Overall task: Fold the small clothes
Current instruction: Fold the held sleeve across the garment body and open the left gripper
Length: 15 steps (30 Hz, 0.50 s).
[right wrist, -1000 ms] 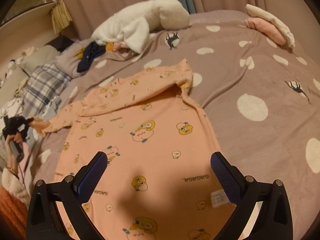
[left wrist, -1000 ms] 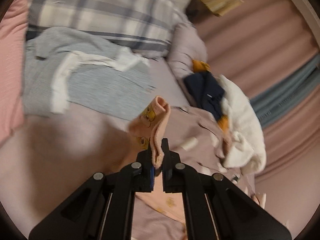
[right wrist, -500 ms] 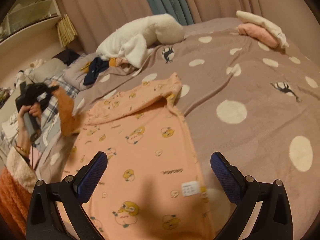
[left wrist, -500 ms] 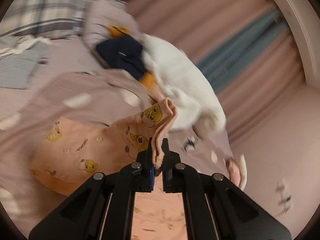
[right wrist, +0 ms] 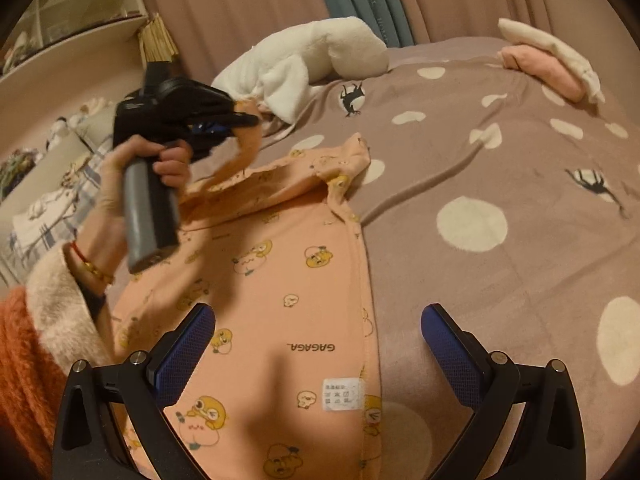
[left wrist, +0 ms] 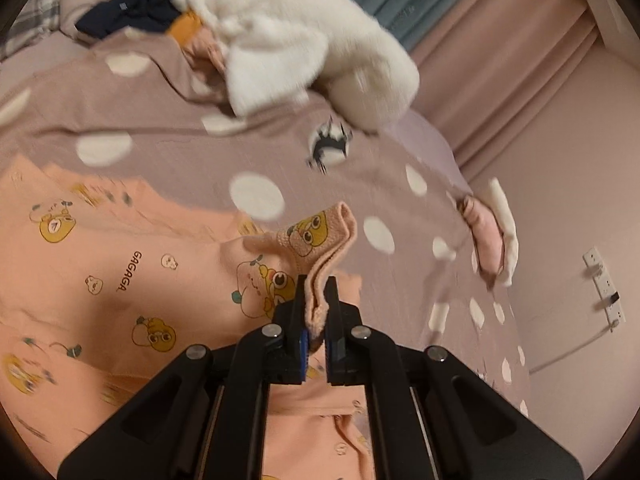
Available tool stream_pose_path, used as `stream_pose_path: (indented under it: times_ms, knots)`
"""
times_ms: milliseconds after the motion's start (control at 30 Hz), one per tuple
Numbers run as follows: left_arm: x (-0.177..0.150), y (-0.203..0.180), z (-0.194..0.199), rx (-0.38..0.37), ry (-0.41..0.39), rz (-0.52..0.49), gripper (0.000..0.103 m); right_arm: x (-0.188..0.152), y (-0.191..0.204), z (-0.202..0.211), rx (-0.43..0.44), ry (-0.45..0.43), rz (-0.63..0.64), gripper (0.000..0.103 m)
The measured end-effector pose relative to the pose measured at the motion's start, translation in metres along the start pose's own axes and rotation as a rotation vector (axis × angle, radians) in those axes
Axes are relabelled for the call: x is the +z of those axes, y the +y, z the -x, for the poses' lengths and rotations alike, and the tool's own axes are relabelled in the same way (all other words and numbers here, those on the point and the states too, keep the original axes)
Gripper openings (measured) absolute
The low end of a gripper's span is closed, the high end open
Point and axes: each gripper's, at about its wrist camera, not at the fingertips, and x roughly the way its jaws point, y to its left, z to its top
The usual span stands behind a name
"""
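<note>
A small peach shirt (right wrist: 280,280) printed with cartoon animals lies spread on the dotted mauve bedspread (right wrist: 500,168). My left gripper (left wrist: 316,292) is shut on the cuff of its sleeve (left wrist: 320,240), holding the sleeve up over the shirt's body (left wrist: 120,272). The right wrist view shows that left gripper (right wrist: 244,120) in a person's hand, lifted above the shirt's upper left. My right gripper (right wrist: 316,340) stands wide open low over the shirt's hem, beside the white label (right wrist: 340,394), with nothing between its fingers.
A white fluffy garment (right wrist: 312,56) and a dark blue garment (left wrist: 128,8) are piled at the head of the bed. Folded pink and cream clothes (right wrist: 548,64) lie at the far right. Plaid bedding (right wrist: 48,216) is at the left; curtains hang behind.
My left gripper has swept the sleeve from the bed's left side up and across over the shirt's body. The right gripper has edged closer to the hem and stays open.
</note>
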Motion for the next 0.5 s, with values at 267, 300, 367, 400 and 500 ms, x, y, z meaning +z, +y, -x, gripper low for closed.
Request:
stream_pose_path:
  times_ms: [267,300,367,400,500]
  knots:
    - [-0.038,-0.008,-0.035,-0.158,0.186,0.109,0.042,-0.009,-0.019,0.01,-0.026,0.014,-0.046,0.103]
    - [-0.041,-0.01,-0.037,-0.183,0.207,0.126,0.058,-0.01,-0.021,0.01,-0.025,0.017,-0.05,0.103]
    - [-0.046,-0.013,-0.039,-0.222,0.236,0.166,0.076,-0.011,-0.025,0.011,-0.02,0.021,-0.066,0.103]
    - [-0.048,-0.016,-0.039,-0.247,0.243,0.176,0.076,-0.012,-0.027,0.011,-0.014,0.024,-0.073,0.103]
    - [-0.051,-0.021,-0.033,-0.297,0.259,0.161,0.077,-0.014,-0.031,0.01,-0.002,0.033,-0.089,0.103]
